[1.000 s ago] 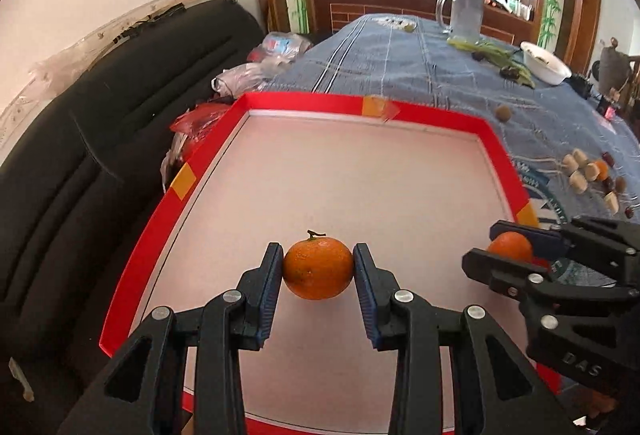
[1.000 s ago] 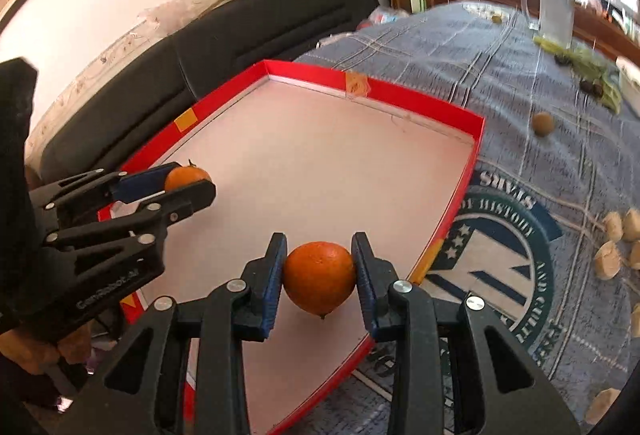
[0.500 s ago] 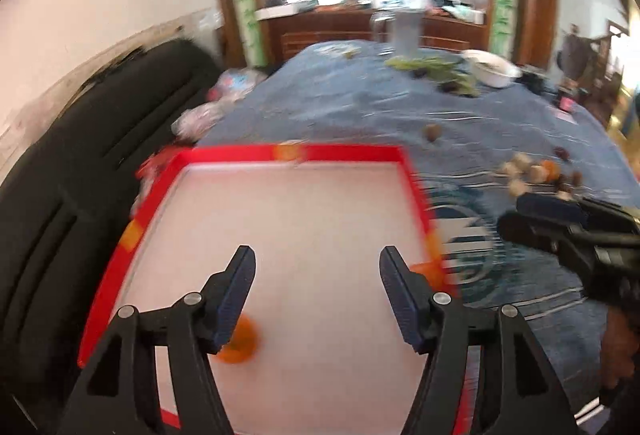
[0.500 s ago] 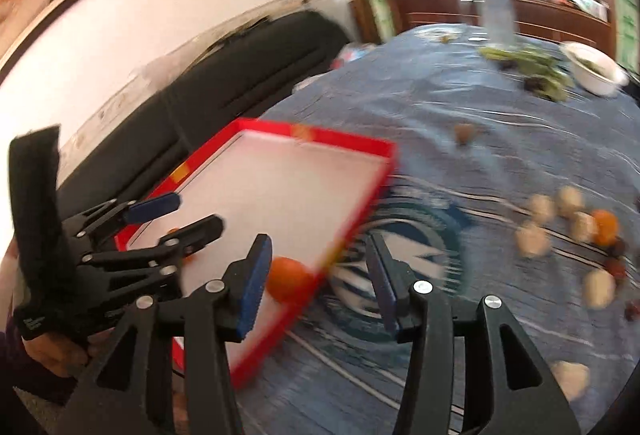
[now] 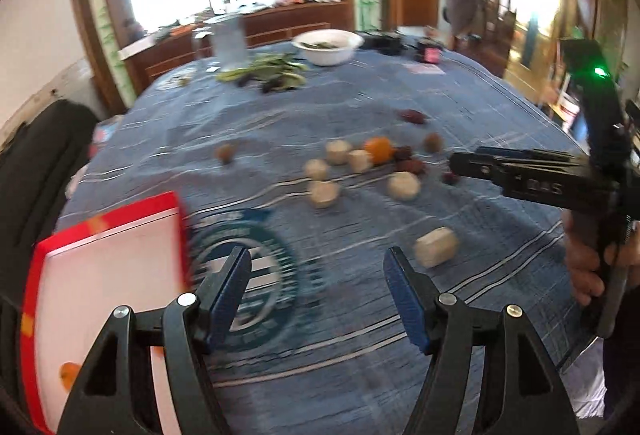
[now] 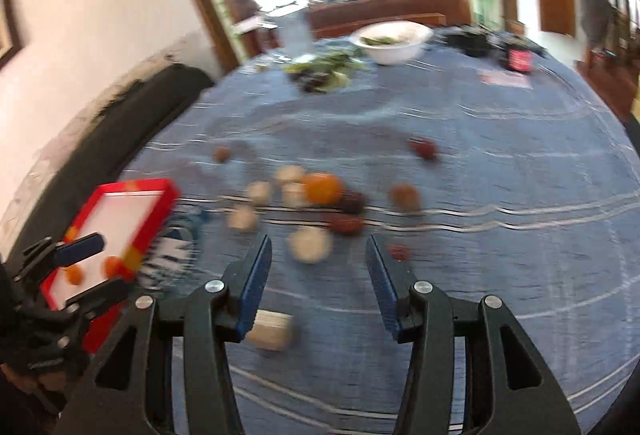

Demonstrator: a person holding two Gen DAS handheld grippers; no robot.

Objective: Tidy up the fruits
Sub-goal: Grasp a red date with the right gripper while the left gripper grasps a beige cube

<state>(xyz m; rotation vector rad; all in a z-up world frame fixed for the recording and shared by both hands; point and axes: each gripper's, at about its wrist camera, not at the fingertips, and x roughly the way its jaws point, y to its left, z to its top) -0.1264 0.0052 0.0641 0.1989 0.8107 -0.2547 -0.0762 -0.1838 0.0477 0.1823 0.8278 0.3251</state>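
Left gripper point(image 5: 316, 275) jaws opening, nothing between them, above blue tablecloth point(image 5: 360, 107). Right gripper point(image 6: 318, 259) spread, empty. 2 oranges point(image 6: 74, 275) lie in red tray point(image 6: 156, 213); third orange point(image 6: 322, 188) among pale fruit pieces point(image 6: 310, 245) on cloth.

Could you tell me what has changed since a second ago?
Both grippers let go of their round orange tangerines, now lying in the red-rimmed white tray. The left gripper, jaws opening, and right gripper swung toward the loose fruit. The tray stayed put.

Home dining room; clothed table point(image 5: 360, 107); sofa point(image 6: 132, 115)
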